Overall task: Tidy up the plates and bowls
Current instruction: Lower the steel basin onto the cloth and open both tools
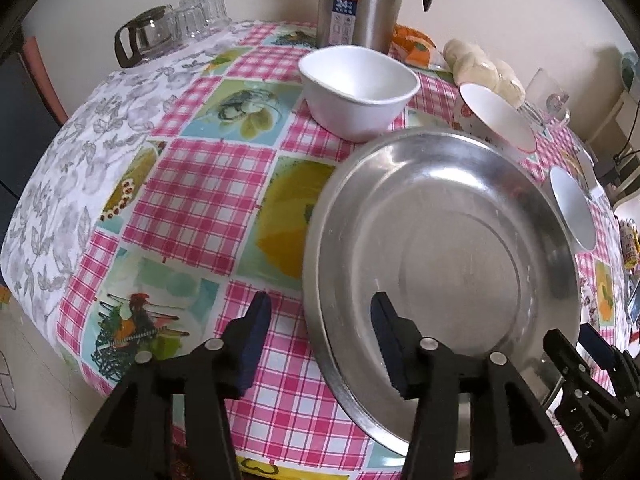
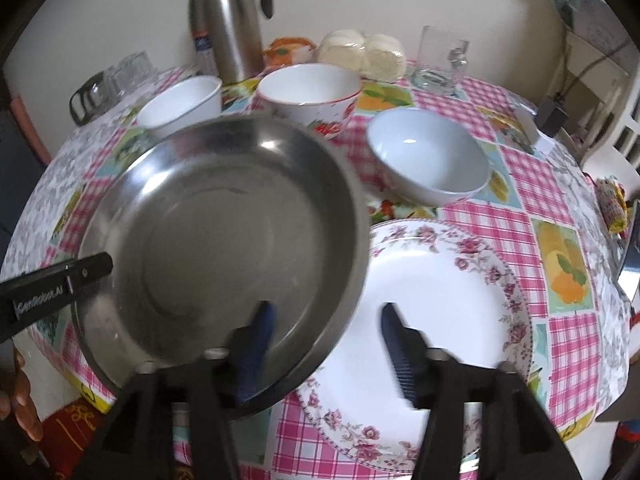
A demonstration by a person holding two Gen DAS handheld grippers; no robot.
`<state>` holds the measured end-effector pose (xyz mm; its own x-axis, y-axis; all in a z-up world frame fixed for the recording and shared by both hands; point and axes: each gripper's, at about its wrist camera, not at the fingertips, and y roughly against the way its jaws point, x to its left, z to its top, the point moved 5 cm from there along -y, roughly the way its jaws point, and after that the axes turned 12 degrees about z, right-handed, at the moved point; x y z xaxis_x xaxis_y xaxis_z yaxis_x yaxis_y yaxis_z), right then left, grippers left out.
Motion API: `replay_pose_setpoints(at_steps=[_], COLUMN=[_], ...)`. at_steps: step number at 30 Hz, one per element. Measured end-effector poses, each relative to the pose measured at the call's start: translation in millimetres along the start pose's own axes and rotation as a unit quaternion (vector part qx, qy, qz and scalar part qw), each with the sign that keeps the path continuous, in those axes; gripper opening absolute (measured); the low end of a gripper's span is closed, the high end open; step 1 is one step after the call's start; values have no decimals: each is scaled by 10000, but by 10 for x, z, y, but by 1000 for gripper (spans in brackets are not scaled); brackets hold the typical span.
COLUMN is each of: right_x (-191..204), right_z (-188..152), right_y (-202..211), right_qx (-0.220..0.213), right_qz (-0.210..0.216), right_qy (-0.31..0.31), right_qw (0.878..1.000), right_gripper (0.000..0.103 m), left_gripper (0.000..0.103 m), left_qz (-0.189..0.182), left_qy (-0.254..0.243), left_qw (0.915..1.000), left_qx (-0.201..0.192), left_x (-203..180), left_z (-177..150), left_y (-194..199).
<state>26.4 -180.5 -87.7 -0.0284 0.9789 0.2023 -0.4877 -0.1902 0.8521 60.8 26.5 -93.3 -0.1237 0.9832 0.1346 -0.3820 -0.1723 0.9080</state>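
A steel plate (image 1: 460, 240) (image 2: 224, 220) lies near the table's front edge, its right rim over the left edge of a flower-rimmed white plate (image 2: 440, 300). My left gripper (image 1: 322, 340) is open and straddles the steel plate's left rim, with neither pad pressing on it. On the other side, my right gripper (image 2: 328, 346) is also open, one finger inside the steel plate and the other over the floral plate. Behind stand a plain white bowl (image 1: 356, 84) (image 2: 180, 104), a red-patterned bowl (image 1: 496, 120) (image 2: 312, 92) and a pale bowl (image 1: 572, 208) (image 2: 428, 156).
A steel thermos (image 1: 356, 0) (image 2: 228, 20) stands at the back by the wall. A glass carafe (image 1: 144, 36) and upturned glasses sit back left, bagged buns (image 2: 360, 52) and a glass mug (image 2: 440, 60) back right. A person's hand (image 2: 20, 400) shows low left.
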Motion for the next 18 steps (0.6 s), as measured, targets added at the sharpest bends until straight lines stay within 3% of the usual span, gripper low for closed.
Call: replay_pose_setpoints(at_steps=[4,9,12,18], right_x=[-34,-26,-81,-576], right_z=[20,38,55,82], right_y=[-2,6,30,214], right_qx=[-28,-81,-111,-345], right_qz=[-27,-33,-115,-332], right_qy=[-83,-8,-41,-970], right_qw=[10000,10000,9999,9941], right_gripper=[78,84,85,86], left_gripper=[73,75,81,81], left_qz=[59,208,266,196], left_qy=[-51,-137,-112,21], left_qw=[10000,9997,9996,9994], left_qx=[58,67,-37,-296], left_x=[-1,-8,22,55], left_z=[-7,-2,17,65], left_y=[-17,-34,-10,86])
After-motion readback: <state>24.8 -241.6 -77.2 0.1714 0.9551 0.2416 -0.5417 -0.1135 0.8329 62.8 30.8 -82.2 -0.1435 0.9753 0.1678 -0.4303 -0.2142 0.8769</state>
